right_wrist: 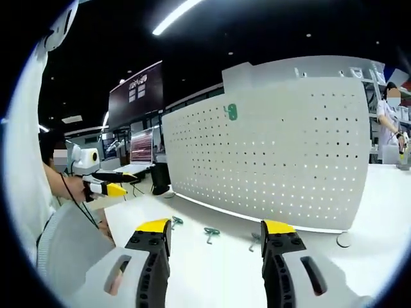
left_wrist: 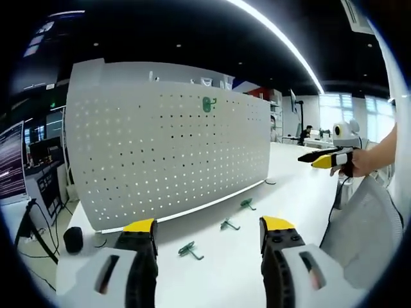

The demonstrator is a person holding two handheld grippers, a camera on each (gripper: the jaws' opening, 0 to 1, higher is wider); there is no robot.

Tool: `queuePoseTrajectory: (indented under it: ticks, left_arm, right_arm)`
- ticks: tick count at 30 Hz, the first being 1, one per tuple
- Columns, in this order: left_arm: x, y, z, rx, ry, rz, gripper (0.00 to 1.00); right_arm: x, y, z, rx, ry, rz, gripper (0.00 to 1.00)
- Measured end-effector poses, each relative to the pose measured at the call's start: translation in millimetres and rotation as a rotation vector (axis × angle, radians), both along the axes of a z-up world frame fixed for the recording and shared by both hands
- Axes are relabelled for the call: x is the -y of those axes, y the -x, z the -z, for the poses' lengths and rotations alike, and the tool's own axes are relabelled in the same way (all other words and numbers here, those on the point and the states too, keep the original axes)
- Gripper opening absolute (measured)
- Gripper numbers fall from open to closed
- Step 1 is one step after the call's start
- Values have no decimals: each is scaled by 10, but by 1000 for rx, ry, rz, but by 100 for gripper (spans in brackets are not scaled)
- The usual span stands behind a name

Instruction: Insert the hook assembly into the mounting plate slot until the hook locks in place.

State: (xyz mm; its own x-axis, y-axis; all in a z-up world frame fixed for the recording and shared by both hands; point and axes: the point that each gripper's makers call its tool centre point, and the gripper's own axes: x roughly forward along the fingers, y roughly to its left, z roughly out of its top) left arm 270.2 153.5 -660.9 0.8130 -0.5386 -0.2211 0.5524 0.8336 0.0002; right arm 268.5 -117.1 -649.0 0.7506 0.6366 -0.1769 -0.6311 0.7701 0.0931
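A white perforated mounting plate [left_wrist: 173,147] [right_wrist: 276,160] stands upright on the white table [left_wrist: 282,199]. One green hook [left_wrist: 209,104] [right_wrist: 231,112] hangs near its top edge. Three loose green hooks lie on the table in front of it [left_wrist: 191,250] [left_wrist: 228,224] [left_wrist: 248,204], also seen in the right gripper view [right_wrist: 175,221] [right_wrist: 211,232] [right_wrist: 255,240]. My left gripper [left_wrist: 209,231] is open and empty, short of the nearest hook. My right gripper [right_wrist: 216,230] is open too, just before the hooks. Each gripper appears in the other's view, held by a hand [left_wrist: 327,157] [right_wrist: 106,183].
A small black round object [left_wrist: 73,239] sits at the table's left corner, with monitors [left_wrist: 9,160] beyond the edge. A flat round disc [right_wrist: 345,240] lies by the plate's end. A person [right_wrist: 388,115] stands far behind the plate. The holder's sleeve [right_wrist: 70,244] is close.
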Motion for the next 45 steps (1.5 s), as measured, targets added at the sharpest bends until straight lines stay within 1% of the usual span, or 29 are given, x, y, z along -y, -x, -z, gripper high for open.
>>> queuePoseTrajectory:
  ticks: [7, 10, 12, 16, 25, 30, 32, 33, 36, 40, 42, 44, 45]
  left_arm:
    - [-30, 34, 78, -24, -4, -2, 66]
    - [-31, 52, 105, -33, -6, 0, 66]
    - [-37, 56, 119, -34, -6, -2, 66]
    - [-45, 67, 158, -44, -8, -4, 66]
    - [-31, 74, 152, -45, -12, 1, 66]
    - [-16, 78, 140, -46, -44, 21, 65]
    - [-33, 71, 189, -53, -91, 37, 64]
    - [-38, 80, 255, -79, -126, 51, 63]
    - [-17, 60, 283, -104, -100, 62, 64]
    - [6, 38, 331, -134, -111, 82, 65]
    - [15, 16, 321, -132, -120, 89, 65]
    - [12, -1, 335, -135, -146, 99, 65]
    - [5, -11, 368, -141, -171, 109, 66]
  right_arm:
    - [75, 55, 149, -44, 15, 16, 55]
    - [76, 92, 219, -78, 6, 12, 55]
    - [79, 101, 244, -89, 1, 14, 56]
    - [60, 112, 267, -103, -1, 9, 56]
    - [53, 115, 289, -111, 3, 5, 56]
    - [46, 119, 298, -114, 9, 3, 56]
    - [43, 119, 310, -115, 14, 1, 55]
    - [33, 126, 324, -118, 18, -6, 55]
    - [4, 142, 333, -118, 30, -18, 55]
    - [-8, 154, 339, -120, 37, -24, 55]
    - [-9, 152, 338, -123, 34, -23, 55]
    - [-10, 154, 358, -134, 34, -22, 55]
    - [-11, 156, 366, -137, 38, -23, 55]
